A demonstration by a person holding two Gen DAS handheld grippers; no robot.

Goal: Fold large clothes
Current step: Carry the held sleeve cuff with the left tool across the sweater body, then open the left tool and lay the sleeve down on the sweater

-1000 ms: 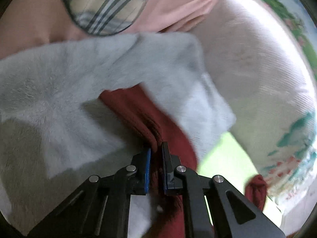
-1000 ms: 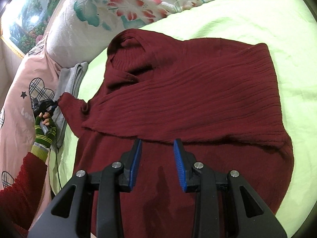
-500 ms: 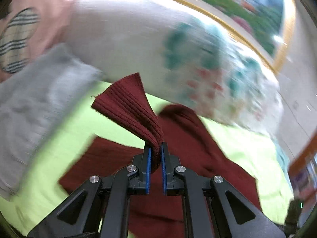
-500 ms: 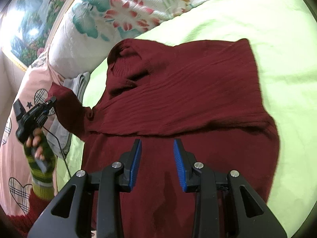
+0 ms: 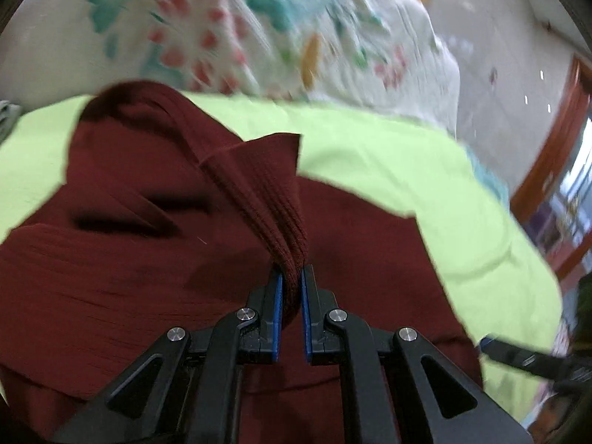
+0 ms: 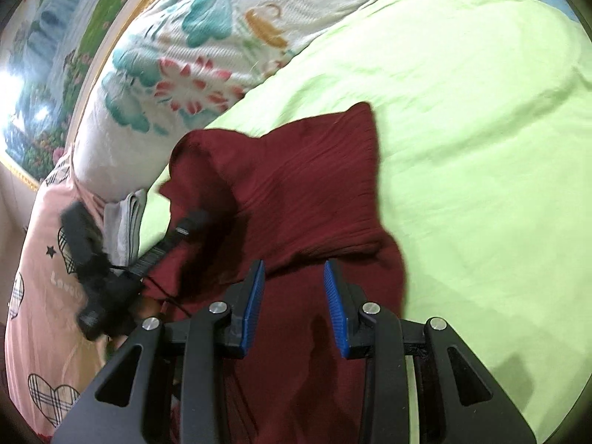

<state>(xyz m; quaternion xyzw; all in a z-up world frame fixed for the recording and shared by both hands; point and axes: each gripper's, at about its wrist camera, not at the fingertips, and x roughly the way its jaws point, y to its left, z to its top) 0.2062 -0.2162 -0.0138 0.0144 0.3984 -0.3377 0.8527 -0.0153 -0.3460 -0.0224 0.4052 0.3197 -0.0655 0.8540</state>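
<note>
Sweater sleeve point(image 5: 273, 199) pinched between left fingers point(image 5: 276, 296).

Ribbed matt knit sweater point(image 5: 148, 259) lies on a smooth cloth sheet point(image 6: 481, 129).

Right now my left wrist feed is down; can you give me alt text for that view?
The left gripper is shut on a bunched sleeve cuff of a dark red ribbed sweater, lifting it over the sweater's body. The sweater lies on a lime green sheet, with a floral quilt blurred behind.
</note>
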